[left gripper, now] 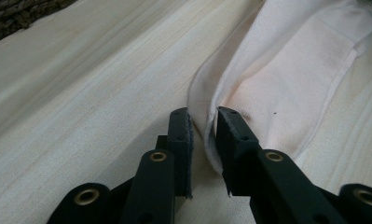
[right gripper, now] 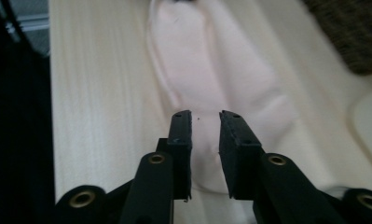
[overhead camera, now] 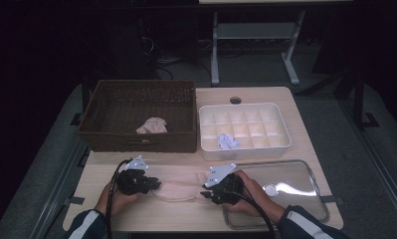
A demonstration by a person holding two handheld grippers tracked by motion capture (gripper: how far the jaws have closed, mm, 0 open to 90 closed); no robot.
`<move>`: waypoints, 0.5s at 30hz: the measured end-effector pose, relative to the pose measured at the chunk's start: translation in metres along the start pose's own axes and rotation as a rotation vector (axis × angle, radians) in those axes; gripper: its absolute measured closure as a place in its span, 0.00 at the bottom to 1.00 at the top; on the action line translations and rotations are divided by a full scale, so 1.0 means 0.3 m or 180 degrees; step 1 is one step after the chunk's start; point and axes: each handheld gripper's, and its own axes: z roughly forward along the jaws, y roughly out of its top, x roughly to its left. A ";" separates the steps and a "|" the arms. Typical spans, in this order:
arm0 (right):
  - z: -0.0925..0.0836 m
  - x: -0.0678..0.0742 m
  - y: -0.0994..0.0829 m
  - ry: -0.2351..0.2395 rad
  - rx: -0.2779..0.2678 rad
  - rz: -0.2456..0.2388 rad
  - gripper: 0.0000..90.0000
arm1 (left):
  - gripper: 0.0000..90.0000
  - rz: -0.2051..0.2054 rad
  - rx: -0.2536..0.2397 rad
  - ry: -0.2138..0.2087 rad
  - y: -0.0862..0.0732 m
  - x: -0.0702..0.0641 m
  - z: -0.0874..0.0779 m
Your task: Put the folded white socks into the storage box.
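A pale pink sock (overhead camera: pixel 178 189) lies stretched flat across the near part of the wooden table (overhead camera: pixel 151 211), between my two grippers. At its left end is my left gripper (overhead camera: pixel 153 185). In the left gripper view the jaws (left gripper: pixel 203 114) stand slightly apart, with the sock's folded edge (left gripper: pixel 286 84) between them and a gap showing beside the pads. My right gripper (overhead camera: pixel 206 193) is at the sock's right end. In the right gripper view its jaws (right gripper: pixel 206 116) are also a little apart over the sock's tip (right gripper: pixel 207 60), which rests on the table.
A brown wicker basket (overhead camera: pixel 141 87) at the back left holds a crumpled pink cloth (overhead camera: pixel 152 125). To its right stands a white divided tray (overhead camera: pixel 246 105) with a white-and-blue bundle (overhead camera: pixel 228 142) in one cell. A clear lid (overhead camera: pixel 300 179) lies under my right hand.
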 end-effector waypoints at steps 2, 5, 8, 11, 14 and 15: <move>0.032 -0.003 -0.010 0.0026 0.0127 -0.0079 0.79 | 0.75 0.0011 -0.0026 0.0003 0.001 -0.005 -0.007; 0.056 -0.019 -0.024 0.0049 0.0206 -0.0015 0.74 | 0.64 0.0015 -0.0117 -0.0015 0.003 -0.023 -0.018; 0.078 -0.020 -0.036 0.0086 0.0317 -0.0015 0.74 | 0.47 -0.0017 -0.0178 -0.0008 0.005 -0.048 -0.027; 0.080 -0.018 -0.036 0.0037 0.0305 -0.0060 0.84 | 0.45 0.0071 -0.0057 0.0010 0.002 -0.070 -0.010; 0.077 -0.015 -0.034 -0.0028 0.0300 -0.0123 0.91 | 0.48 0.0078 0.0027 0.0059 -0.003 -0.066 0.015; 0.075 -0.014 -0.034 -0.0036 0.0316 -0.0155 0.91 | 0.49 0.0071 0.0028 0.0060 -0.001 -0.063 0.015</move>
